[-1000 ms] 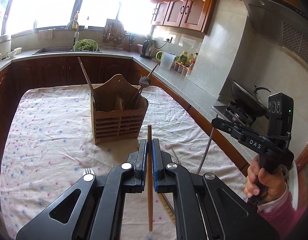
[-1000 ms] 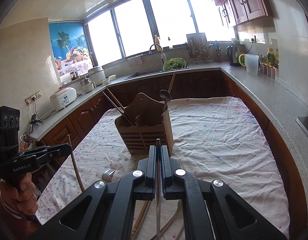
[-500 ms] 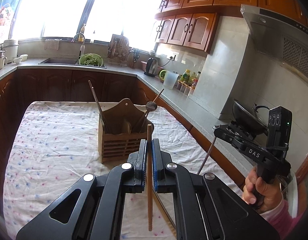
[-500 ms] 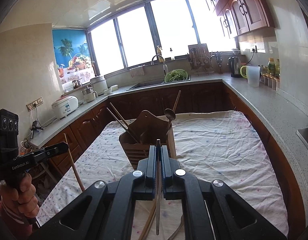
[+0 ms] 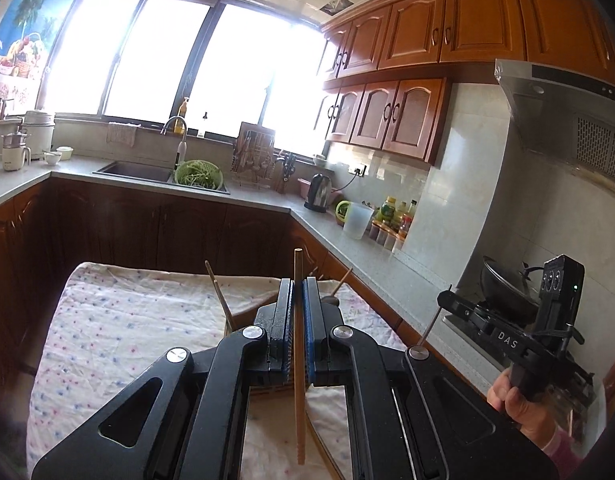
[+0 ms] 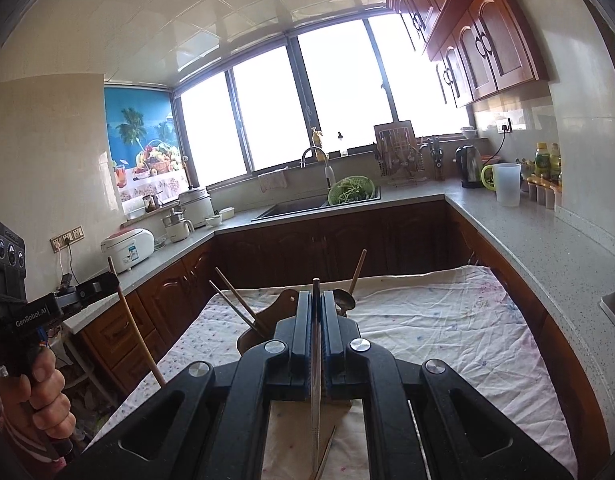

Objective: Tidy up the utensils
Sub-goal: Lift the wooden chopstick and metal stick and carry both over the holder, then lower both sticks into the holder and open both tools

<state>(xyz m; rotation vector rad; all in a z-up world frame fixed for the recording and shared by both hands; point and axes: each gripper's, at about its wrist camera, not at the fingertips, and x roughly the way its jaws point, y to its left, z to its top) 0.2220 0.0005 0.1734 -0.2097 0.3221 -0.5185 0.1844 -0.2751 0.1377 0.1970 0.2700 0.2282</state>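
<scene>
Right wrist view: wooden holder [image 6: 263, 330], largely hidden, holds chopsticks [image 6: 237, 306] and probably a spoon [image 6: 343, 300]; each tool grips one utensil.

White tablecloth [image 5: 119, 332] with pink and blue speckles

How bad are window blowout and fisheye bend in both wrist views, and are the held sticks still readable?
Left wrist: windows blown white, cabinets bow at the edges, wooden chopstick sharp in the left gripper. Right wrist: windows clipped too, corners vignetted, thin metal stick crisp in the right gripper.
</scene>
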